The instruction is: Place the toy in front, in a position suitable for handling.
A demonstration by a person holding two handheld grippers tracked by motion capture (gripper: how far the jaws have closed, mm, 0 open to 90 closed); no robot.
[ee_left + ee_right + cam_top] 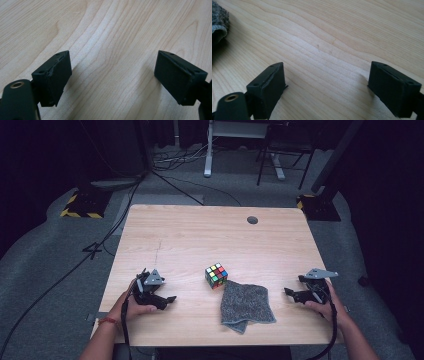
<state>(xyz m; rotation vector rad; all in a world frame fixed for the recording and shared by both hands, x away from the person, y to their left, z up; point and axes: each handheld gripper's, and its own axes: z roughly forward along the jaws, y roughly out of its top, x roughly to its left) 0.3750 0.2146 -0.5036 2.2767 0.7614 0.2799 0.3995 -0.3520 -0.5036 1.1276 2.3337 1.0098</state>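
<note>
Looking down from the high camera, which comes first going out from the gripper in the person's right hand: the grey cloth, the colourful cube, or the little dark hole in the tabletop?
Measured from the right gripper:
1. Grey cloth, just to its left near the front edge.
2. Colourful cube, further left, touching the cloth's far corner.
3. Dark hole, near the table's far edge.
</note>
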